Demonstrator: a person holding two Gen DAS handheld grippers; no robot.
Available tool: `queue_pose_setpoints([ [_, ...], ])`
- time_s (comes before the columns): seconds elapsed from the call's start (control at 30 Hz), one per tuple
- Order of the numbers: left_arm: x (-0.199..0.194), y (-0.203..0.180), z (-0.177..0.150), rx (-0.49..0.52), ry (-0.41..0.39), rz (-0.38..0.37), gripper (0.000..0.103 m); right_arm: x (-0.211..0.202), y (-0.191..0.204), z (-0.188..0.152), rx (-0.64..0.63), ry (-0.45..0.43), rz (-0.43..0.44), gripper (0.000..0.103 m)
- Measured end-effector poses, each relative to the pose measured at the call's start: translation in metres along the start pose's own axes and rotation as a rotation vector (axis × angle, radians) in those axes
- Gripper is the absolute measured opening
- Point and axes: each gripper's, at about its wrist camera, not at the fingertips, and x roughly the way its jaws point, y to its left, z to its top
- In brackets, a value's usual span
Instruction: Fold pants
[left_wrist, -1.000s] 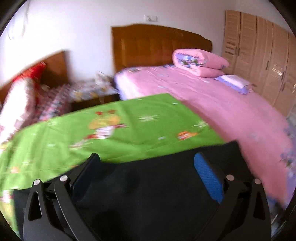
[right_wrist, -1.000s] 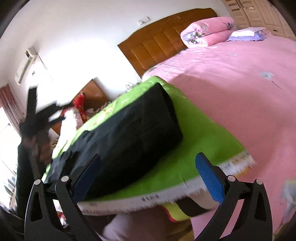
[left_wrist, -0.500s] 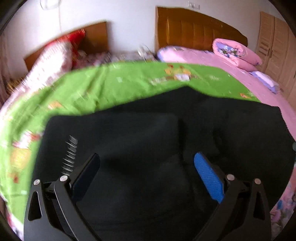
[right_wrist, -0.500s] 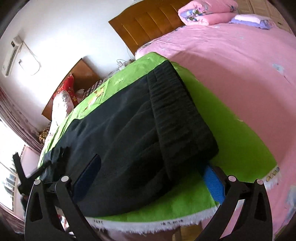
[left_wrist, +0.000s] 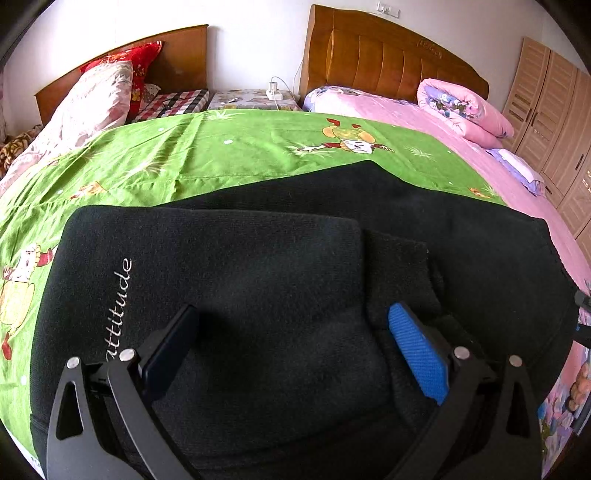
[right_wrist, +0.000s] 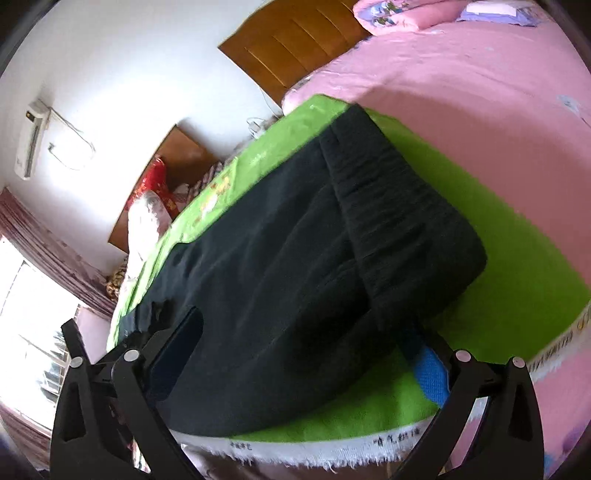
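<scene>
While the black pants (left_wrist: 295, 280) already lie doubled on the green sheet (left_wrist: 221, 155) at the near edge of the bed, with one layer folded back so its hem and the stitched lettering face up toward your left, the job looks partly done: you have at least one fold in place, and the bundle remains long and wide. Your left gripper (left_wrist: 295, 354) hangs over the top layer with its jaws spread wide and nothing between the pads. Your right gripper (right_wrist: 306, 362) has just been closing a little around the near corner by the ribbed waistband (right_wrist: 399, 206); cloth sits between its jaws, yet they stand apart and do not pinch it. You probably need another fold and some smoothing.
</scene>
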Motion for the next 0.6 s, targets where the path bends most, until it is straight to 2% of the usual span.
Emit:
queue_pose_setpoints([
  [0.03,0.000,0.000,0.000,-0.001,-0.001,0.000,0.102,-0.003,-0.003,0.000,-0.008,-0.006,-0.022,0.064],
  [0.07,-0.001,-0.001,-0.001,-0.001,-0.002,0.001,0.102,-0.006,-0.009,-0.002,0.010,-0.011,-0.020,0.054],
  [0.1,-0.001,-0.001,-0.001,-0.001,-0.003,0.002,0.102,-0.008,-0.018,-0.002,0.048,-0.019,0.016,0.044],
  [0.13,-0.001,-0.001,-0.001,-0.001,-0.003,0.001,0.102,-0.010,-0.026,-0.002,0.083,-0.031,0.056,0.038],
  [0.3,-0.014,-0.003,0.003,-0.028,0.028,-0.018,0.101,-0.021,-0.038,-0.016,0.139,-0.133,0.153,0.029],
  [0.33,-0.028,-0.006,0.005,-0.019,-0.007,-0.047,0.101,-0.023,-0.043,-0.020,0.170,-0.161,0.190,0.028],
  [0.4,-0.049,-0.019,0.009,0.043,-0.064,-0.027,0.101,-0.024,-0.045,-0.023,0.188,-0.192,0.210,0.028],
  [0.43,-0.051,-0.024,0.009,0.067,-0.065,-0.019,0.101,-0.026,-0.044,-0.024,0.189,-0.210,0.219,0.028],
  [0.5,-0.040,-0.029,0.006,0.093,-0.018,-0.016,0.102,-0.032,-0.039,-0.023,0.176,-0.257,0.245,0.028],
  [0.57,-0.007,-0.027,-0.005,0.098,0.086,0.013,0.102,-0.036,-0.033,-0.020,0.158,-0.282,0.251,0.027],
  [0.6,0.000,-0.022,-0.009,0.077,0.071,-0.016,0.102,-0.039,-0.030,-0.020,0.149,-0.292,0.250,0.027],
])
